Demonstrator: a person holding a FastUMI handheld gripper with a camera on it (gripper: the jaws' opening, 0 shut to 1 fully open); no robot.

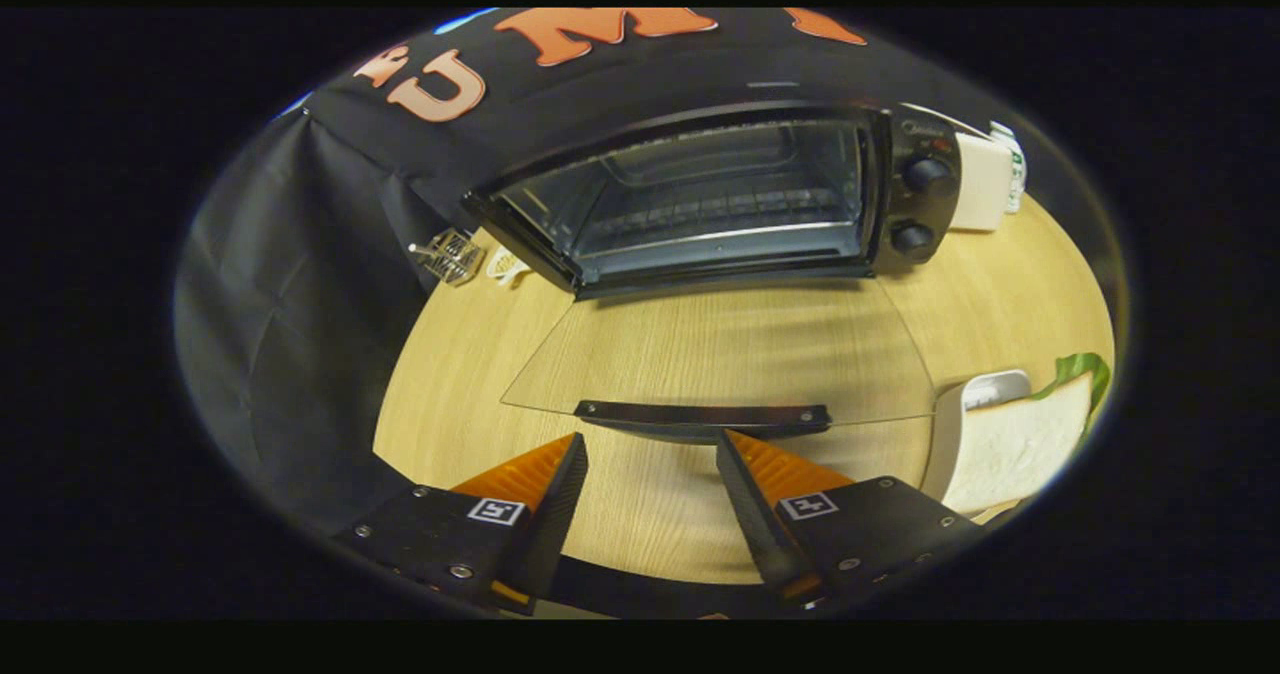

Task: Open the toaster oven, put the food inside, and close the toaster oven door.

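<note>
The black toaster oven (915, 204) stands at the back of the wooden table with its cavity and wire rack (720, 209) exposed. Its glass door (720, 354) lies folded down flat toward me, and the dark door handle (705, 416) sits just ahead of my fingertips. My gripper (650, 449) is open, with bare table between the fingers. A sandwich (1015, 444) of white bread with a green leaf rests on a white plate (990, 389) to the right of the right finger.
A small wire rack piece (450, 254) and a pale item lie left of the oven by the black cloth wall. A white box (980, 184) with a cup behind it stands right of the oven. Bare table (1000, 304) lies right of the door.
</note>
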